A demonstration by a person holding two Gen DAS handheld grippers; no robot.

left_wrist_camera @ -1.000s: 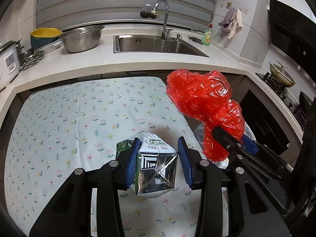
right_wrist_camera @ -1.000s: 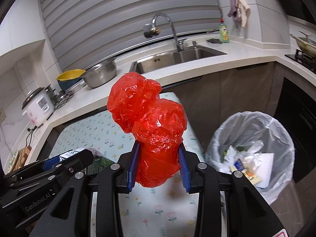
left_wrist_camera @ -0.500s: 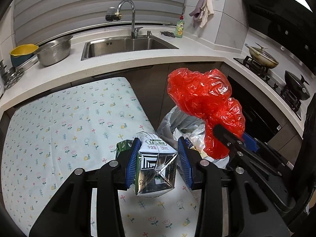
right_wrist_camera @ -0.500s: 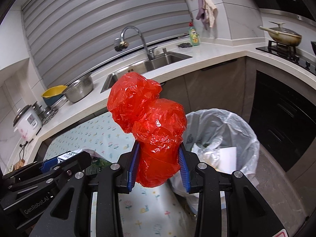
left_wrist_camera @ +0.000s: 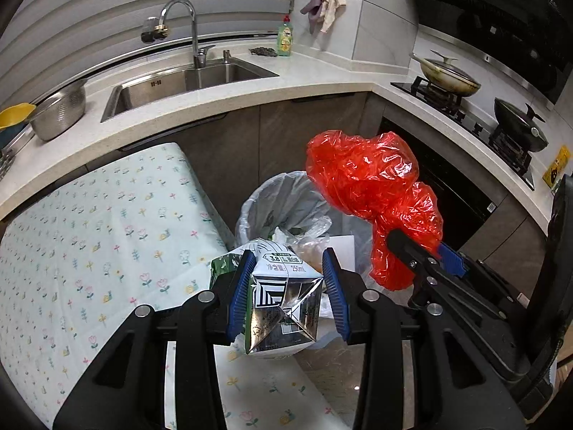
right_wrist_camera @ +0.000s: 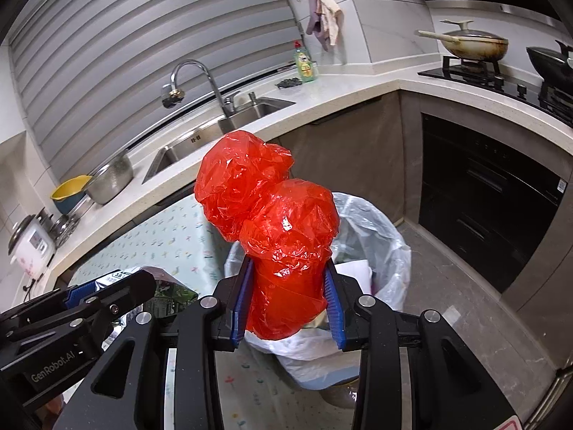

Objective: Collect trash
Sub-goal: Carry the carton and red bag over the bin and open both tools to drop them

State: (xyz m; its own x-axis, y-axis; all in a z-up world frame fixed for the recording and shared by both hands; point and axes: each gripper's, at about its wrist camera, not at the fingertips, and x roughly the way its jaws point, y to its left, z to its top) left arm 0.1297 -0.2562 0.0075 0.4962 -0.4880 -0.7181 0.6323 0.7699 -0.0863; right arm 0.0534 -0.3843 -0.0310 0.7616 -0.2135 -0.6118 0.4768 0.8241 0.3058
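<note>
My left gripper (left_wrist_camera: pixel 286 286) is shut on a crumpled milk carton (left_wrist_camera: pixel 283 308), silver and white with a green side. It hangs at the table's right edge, just short of the trash bin (left_wrist_camera: pixel 286 197) lined with a clear bag. My right gripper (right_wrist_camera: pixel 288 297) is shut on a crumpled red plastic bag (right_wrist_camera: pixel 279 229), which it holds over the near rim of the bin (right_wrist_camera: pixel 379 236). In the left wrist view the red bag (left_wrist_camera: pixel 369 182) and the right gripper (left_wrist_camera: pixel 426 254) show to the right, above the bin. The left gripper (right_wrist_camera: pixel 104 290) with the carton shows at lower left in the right wrist view.
A table with a flowered cloth (left_wrist_camera: pixel 89 236) lies to the left of the bin. Behind runs a white counter with a sink (left_wrist_camera: pixel 186 79), a colander (left_wrist_camera: pixel 61 114) and a dish soap bottle (left_wrist_camera: pixel 284 39). A stove with pans (left_wrist_camera: pixel 447 75) and a dark oven front (right_wrist_camera: pixel 487 193) stand on the right.
Both grippers have swung right, off the table and toward the bin, each still holding its load. The bin has come into full view under them.
</note>
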